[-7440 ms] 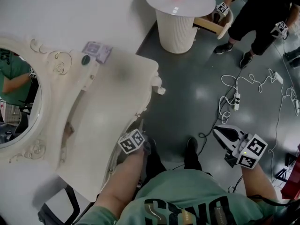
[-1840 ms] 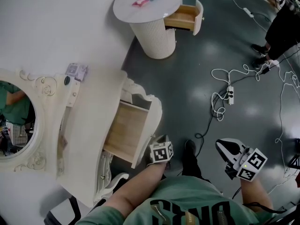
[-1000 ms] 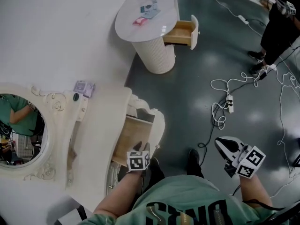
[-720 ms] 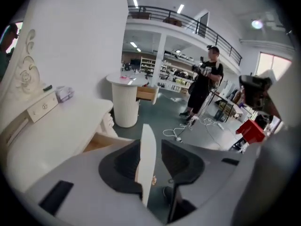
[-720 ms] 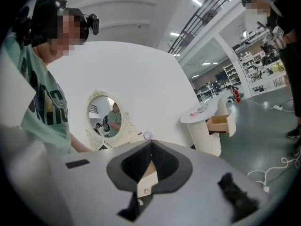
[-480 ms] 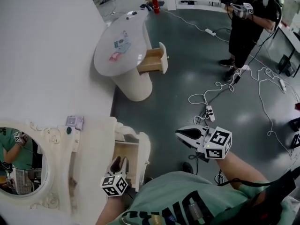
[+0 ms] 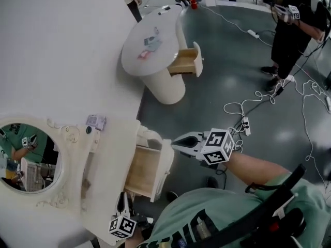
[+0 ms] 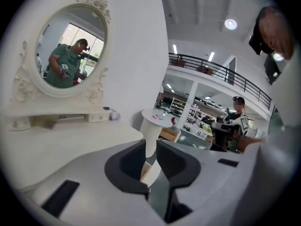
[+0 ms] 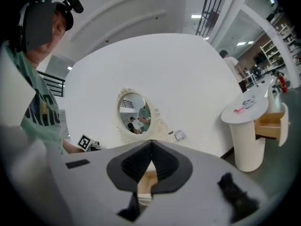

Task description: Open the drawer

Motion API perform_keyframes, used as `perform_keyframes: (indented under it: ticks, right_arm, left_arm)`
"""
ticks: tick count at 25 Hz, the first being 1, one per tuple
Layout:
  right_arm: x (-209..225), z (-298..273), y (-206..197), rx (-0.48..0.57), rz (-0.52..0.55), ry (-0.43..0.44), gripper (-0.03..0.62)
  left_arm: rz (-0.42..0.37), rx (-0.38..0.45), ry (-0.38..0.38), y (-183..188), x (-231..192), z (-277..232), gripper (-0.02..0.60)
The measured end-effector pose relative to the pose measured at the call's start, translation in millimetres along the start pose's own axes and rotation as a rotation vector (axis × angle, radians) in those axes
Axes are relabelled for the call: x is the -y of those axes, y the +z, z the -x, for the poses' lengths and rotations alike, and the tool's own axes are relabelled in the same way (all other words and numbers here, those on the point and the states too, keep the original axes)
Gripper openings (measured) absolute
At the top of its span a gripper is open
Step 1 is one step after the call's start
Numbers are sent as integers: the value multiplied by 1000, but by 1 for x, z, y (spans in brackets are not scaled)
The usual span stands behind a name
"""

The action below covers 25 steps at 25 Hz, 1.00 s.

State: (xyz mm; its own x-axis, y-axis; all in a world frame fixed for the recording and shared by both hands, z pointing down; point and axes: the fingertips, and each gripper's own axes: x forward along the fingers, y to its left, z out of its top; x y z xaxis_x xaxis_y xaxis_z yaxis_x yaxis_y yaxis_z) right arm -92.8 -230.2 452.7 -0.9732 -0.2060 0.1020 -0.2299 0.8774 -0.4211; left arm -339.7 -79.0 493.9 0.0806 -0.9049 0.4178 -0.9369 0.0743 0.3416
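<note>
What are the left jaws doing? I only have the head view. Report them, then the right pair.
Observer: On the left gripper the jaws stand apart by a narrow gap. They have just been closing, and nothing is between them.
Operator: Now the right.
Observer: On the right gripper the jaw tips meet, with nothing held between them.
</note>
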Motion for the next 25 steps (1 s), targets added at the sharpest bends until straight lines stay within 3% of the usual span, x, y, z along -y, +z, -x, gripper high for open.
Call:
perform_keyframes:
  ticks: [6, 10, 18, 25]
  right_arm:
    - [-46, -61, -4, -76, 22, 148, 9]
    - [-88, -96, -4, -111, 59, 197, 9]
    - [-201, -179, -2, -123, 125, 270, 9]
    - [-263, -244, 9, -129, 169, 334, 9]
  left_arm:
    - [105, 128, 150, 2, -52, 83, 41]
    - [138, 213, 178, 4, -81, 130, 28]
    - [77, 368, 200, 29, -157, 245, 9]
    - [36, 447, 204, 41, -192, 314, 9]
